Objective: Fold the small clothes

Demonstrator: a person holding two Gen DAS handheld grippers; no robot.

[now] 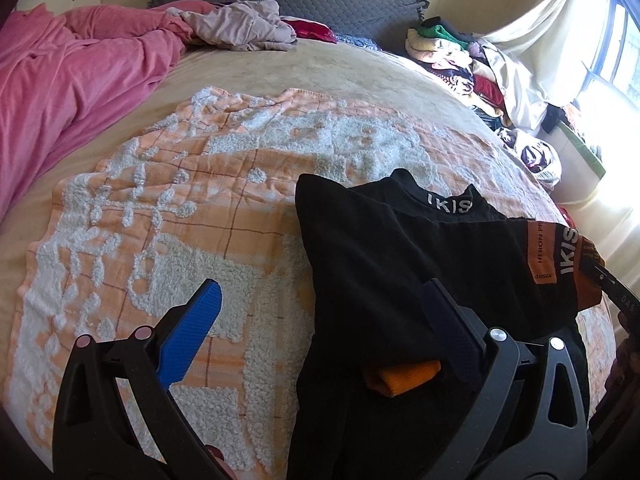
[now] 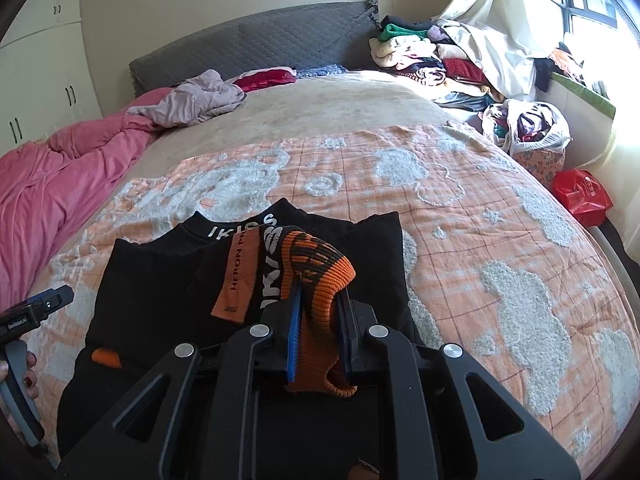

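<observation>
on an orange blanket (image 2: 460, 216) across the bed, a black top (image 2: 160, 288) lies partly folded. the right gripper (image 2: 320, 308), jaws nearly shut, pinches its orange cuff (image 2: 320, 280) over the body; the left gripper (image 1: 320, 312) hangs wide open, empty. judged next: lay the sleeve flat, then release.

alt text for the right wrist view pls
The right gripper has its jaws shut on the orange-and-black cuff of a black top lying on a peach blanket on a bed. A pink duvet lies at left.
</observation>
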